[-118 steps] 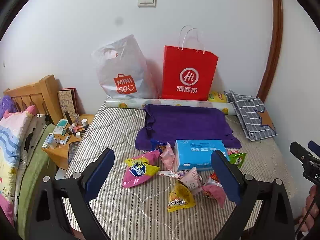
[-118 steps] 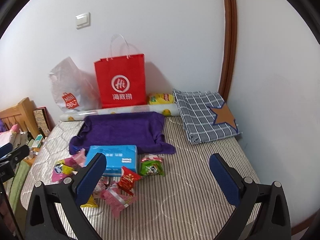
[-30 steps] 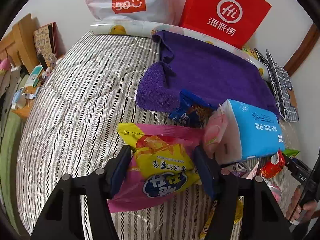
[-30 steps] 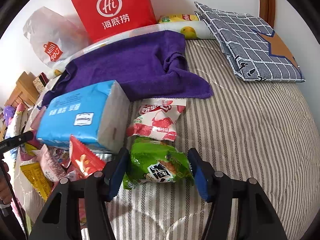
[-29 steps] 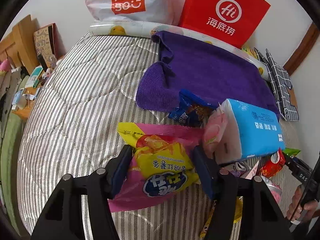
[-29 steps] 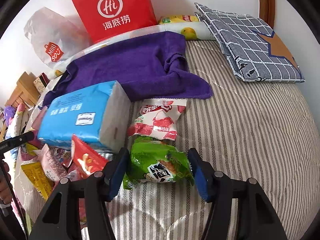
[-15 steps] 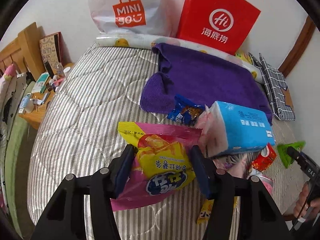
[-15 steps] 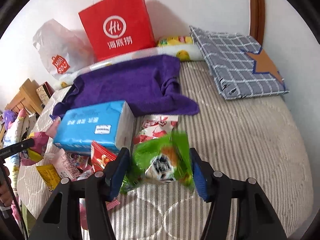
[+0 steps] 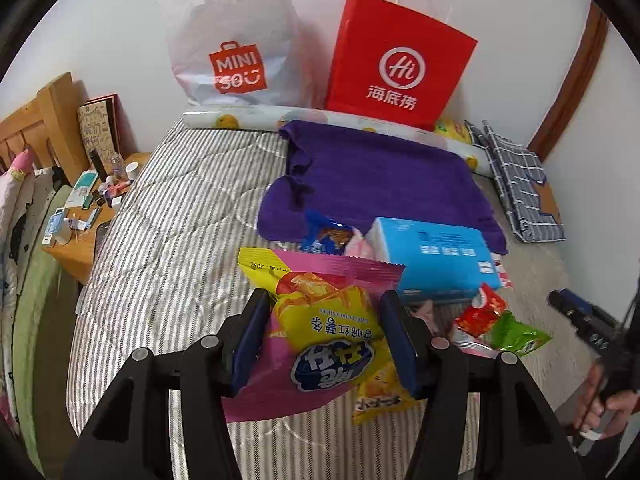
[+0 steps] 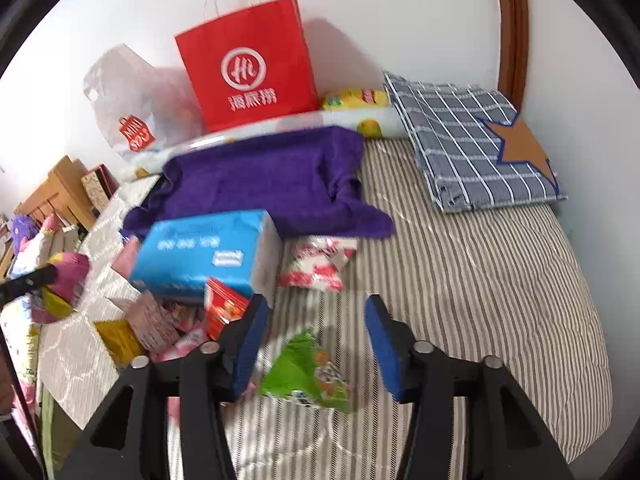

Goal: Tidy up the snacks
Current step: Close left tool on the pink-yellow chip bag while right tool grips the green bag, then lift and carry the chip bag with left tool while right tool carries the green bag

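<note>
My left gripper (image 9: 324,340) is shut on a pink and yellow snack bag (image 9: 320,328) and holds it above the striped bed (image 9: 168,240). My right gripper (image 10: 312,344) stands open; a green snack bag (image 10: 308,372), blurred, sits low between its fingers, and I cannot tell whether they touch it. That green bag also shows in the left wrist view (image 9: 516,334). A pile of small snack packs (image 10: 160,324) lies beside a blue tissue pack (image 10: 204,252). A red and white pack (image 10: 316,264) lies in front of a purple towel (image 10: 260,184).
A red paper bag (image 10: 248,68) and a white Miniso plastic bag (image 9: 236,48) stand against the back wall. A folded checked cloth (image 10: 472,136) lies at the back right. A wooden bedside table (image 9: 88,216) with small items stands to the left.
Both grippers rose from the bed. The left lifted the pink and yellow bag. The right gripper's fingers spread wider and the green bag dropped lower between them.
</note>
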Action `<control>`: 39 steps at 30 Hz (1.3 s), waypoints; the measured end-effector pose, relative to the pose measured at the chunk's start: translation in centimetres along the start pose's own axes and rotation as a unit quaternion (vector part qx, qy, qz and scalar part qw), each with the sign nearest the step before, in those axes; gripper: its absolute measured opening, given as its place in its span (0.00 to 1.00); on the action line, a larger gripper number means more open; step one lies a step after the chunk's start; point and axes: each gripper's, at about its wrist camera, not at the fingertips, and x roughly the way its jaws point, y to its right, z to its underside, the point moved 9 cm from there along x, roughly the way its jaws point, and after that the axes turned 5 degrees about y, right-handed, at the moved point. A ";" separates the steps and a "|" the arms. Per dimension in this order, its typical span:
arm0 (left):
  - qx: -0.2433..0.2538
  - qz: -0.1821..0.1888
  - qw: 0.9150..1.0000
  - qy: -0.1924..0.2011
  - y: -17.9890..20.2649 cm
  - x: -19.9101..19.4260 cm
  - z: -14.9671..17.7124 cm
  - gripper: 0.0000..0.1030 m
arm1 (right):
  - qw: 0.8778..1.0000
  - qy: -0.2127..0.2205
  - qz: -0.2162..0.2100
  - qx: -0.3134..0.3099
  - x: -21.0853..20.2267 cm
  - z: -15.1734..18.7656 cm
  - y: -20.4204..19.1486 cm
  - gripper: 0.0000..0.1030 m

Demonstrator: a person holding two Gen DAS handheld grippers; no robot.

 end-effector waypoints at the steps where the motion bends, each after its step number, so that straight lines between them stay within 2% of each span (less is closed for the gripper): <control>1: 0.001 0.004 1.000 0.001 0.4 -0.1 0.0 0.55 | 1.000 -0.007 0.001 0.004 0.3 0.5 0.3 0.56; 4: 0.005 0.013 1.000 0.003 1.4 -0.3 0.1 0.55 | 0.999 -0.026 -0.010 0.023 1.3 2.2 0.9 0.57; 10: 0.011 0.031 0.999 -0.004 3.5 0.4 0.2 0.55 | 0.997 -0.053 -0.030 0.037 3.3 5.0 0.9 0.70; 13: 0.019 0.037 0.999 -0.007 4.7 0.9 0.2 0.55 | 0.997 -0.068 -0.030 0.027 4.4 6.0 0.4 0.70; 15: 0.025 0.039 0.999 -0.008 5.3 1.1 0.1 0.55 | 0.997 -0.062 -0.038 0.028 4.6 6.2 0.1 0.70; 16: 0.029 0.040 0.999 -0.009 5.6 1.2 0.1 0.55 | 0.997 -0.060 -0.043 0.030 4.5 6.1 0.0 0.64; 17: 0.031 0.040 0.999 -0.010 5.8 1.2 0.1 0.55 | 0.996 -0.059 -0.054 0.029 4.4 6.0 -0.2 0.54; 19: 0.035 0.043 0.998 -0.012 6.3 1.4 0.1 0.55 | 0.996 -0.063 -0.059 0.029 4.1 5.8 -0.3 0.50; 24: 0.036 0.052 0.998 -0.015 7.2 1.9 -0.3 0.55 | 0.998 -0.048 -0.047 0.018 2.7 4.4 -0.2 0.49; 28: 0.035 0.059 0.998 -0.013 7.7 2.1 -1.1 0.55 | 0.999 -0.018 -0.046 0.007 0.3 2.0 -0.8 0.49; 32: 0.036 0.063 0.997 -0.009 8.1 2.1 -2.2 0.55 | 0.998 0.017 -0.052 -0.009 -1.9 -1.0 -2.2 0.49; 39: 0.036 0.072 0.997 -0.003 8.4 2.1 -4.6 0.55 | 0.996 0.041 -0.067 -0.027 -2.2 -5.7 -5.5 0.49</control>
